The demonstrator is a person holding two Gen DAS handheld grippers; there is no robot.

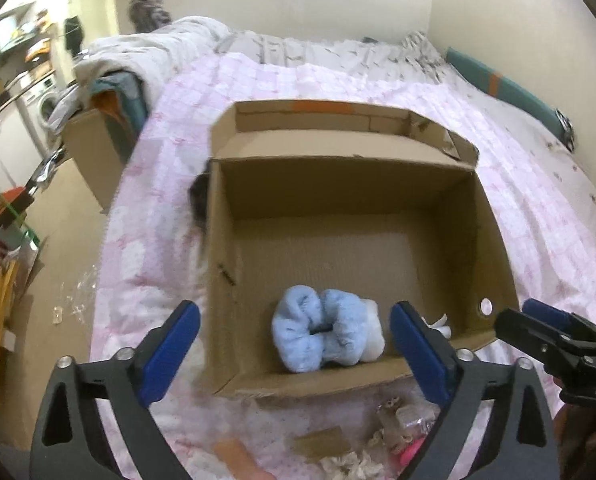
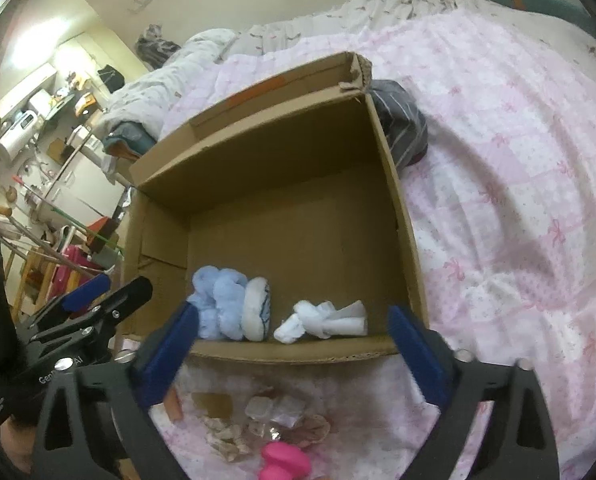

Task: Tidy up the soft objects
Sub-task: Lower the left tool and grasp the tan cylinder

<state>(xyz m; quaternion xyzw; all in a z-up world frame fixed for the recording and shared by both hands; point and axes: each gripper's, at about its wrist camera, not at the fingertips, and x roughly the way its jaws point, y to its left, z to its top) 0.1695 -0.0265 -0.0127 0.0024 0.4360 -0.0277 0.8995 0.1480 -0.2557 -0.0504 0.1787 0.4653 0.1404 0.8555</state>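
- Left wrist view: the left gripper (image 1: pixel 293 356) was held spread and empty over the cardboard box (image 1: pixel 494 240).
- The right gripper (image 2: pixel 293 356) was likewise spread, empty.
- A blue fluffy bundle (image 2: pixel 221 304) and a white knotted cloth (image 2: pixel 324 320) were seen inside the box, against its near wall, on the bed (image 2: pixel 518 200).

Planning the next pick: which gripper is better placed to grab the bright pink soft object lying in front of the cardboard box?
Right gripper, probably: bright pink soft object lies directly below its open jaws; the left wrist view shows it off toward the right.

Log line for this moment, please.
left gripper open, empty | right gripper open, empty | blue roll, white knot in box
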